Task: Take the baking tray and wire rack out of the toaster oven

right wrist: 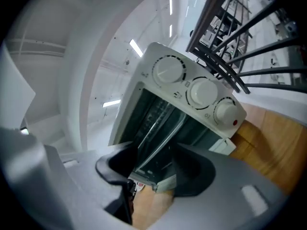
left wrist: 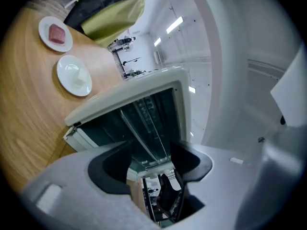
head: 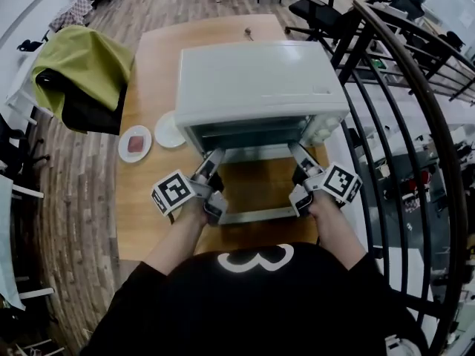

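A white toaster oven [head: 256, 84] stands on the wooden table [head: 148, 221], its glass door [head: 252, 215] folded down flat towards me. The oven mouth is dark in the head view. My left gripper [head: 212, 163] is at the mouth's left side and my right gripper [head: 299, 158] at its right side. In the left gripper view the open left gripper [left wrist: 151, 162] faces the cavity, where the wire rack's [left wrist: 144, 123] bars show. In the right gripper view the right gripper [right wrist: 156, 171] is open too, before the rack [right wrist: 160, 126]. I cannot pick out the baking tray.
Two white plates lie left of the oven, one with a red piece [head: 135, 143] and one nearer the oven [head: 169, 130]. A green cloth [head: 82, 69] hangs over a chair at the left. A black railing [head: 404, 95] runs close along the table's right side.
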`<action>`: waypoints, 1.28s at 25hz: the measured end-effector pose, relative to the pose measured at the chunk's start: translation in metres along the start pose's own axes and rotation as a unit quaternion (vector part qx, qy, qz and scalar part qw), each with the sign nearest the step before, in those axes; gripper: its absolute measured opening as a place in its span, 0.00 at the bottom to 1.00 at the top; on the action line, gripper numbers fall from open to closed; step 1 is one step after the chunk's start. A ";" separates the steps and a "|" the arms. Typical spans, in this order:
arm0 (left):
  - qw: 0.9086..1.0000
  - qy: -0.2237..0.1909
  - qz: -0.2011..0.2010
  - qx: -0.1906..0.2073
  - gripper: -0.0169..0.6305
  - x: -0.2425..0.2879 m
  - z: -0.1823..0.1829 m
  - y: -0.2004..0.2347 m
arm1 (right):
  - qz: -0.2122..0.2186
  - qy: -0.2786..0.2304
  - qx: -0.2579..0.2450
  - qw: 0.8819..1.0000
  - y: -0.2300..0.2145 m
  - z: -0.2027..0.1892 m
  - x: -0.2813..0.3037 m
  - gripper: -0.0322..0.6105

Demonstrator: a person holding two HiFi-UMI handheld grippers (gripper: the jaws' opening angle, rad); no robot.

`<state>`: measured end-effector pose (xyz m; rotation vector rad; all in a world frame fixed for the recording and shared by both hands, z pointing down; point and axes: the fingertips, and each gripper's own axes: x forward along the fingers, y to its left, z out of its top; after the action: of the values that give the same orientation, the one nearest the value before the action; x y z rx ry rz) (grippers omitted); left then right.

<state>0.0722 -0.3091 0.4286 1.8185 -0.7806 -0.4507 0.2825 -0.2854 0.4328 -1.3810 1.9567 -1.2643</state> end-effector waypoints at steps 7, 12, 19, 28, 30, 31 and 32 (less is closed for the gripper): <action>0.995 -0.059 0.028 -0.072 0.40 0.025 0.018 0.030 | -0.012 -0.029 0.061 0.998 -0.034 0.020 0.038 0.39; 0.991 -0.082 0.055 -0.093 0.40 0.036 0.026 0.046 | -0.015 -0.035 0.081 0.996 -0.042 0.023 0.058 0.39; 0.985 -0.091 0.068 -0.128 0.39 0.053 0.033 0.060 | -0.001 -0.054 0.125 0.991 -0.046 0.031 0.079 0.39; 0.983 -0.102 0.067 -0.134 0.27 0.066 0.038 0.068 | -0.013 -0.068 0.146 0.987 -0.058 0.041 0.085 0.25; 0.983 -0.103 0.068 -0.136 0.27 0.067 0.040 0.070 | -0.013 -0.066 0.146 0.987 -0.058 0.040 0.086 0.23; 0.983 -0.103 0.067 -0.137 0.27 0.067 0.040 0.071 | -0.013 -0.065 0.146 0.987 -0.059 0.039 0.086 0.23; 0.983 -0.102 0.065 -0.138 0.25 0.067 0.041 0.070 | -0.013 -0.065 0.146 0.987 -0.059 0.039 0.086 0.23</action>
<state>0.0737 -0.4000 0.4825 1.4701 -0.9226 -0.6348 0.3064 -0.3841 0.4770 -1.3077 1.5986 -1.3720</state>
